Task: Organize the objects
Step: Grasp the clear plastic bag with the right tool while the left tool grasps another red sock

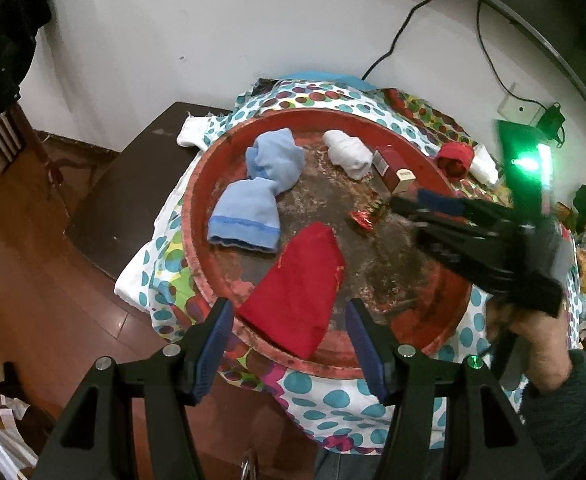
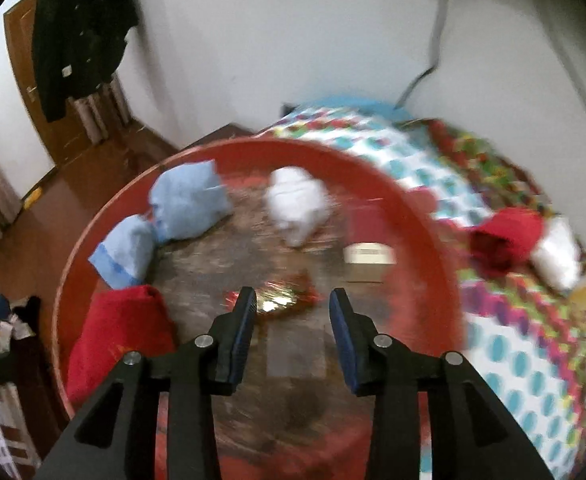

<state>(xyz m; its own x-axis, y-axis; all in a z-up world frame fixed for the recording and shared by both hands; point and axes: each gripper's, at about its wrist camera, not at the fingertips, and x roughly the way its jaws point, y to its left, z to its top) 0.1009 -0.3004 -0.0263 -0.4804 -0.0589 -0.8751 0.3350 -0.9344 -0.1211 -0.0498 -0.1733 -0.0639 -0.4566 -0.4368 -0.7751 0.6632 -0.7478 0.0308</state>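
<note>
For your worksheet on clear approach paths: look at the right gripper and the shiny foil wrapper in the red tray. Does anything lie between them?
Nothing visible does. The right gripper is open and empty, just short of the foil wrapper, with only bare floor of the red tray nearby. The red cloth and small box sit off to either side.

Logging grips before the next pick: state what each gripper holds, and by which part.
Nothing is held. The left gripper stands open over the red cloth, pads clear of it. The right gripper is open above the tray, empty.
</note>
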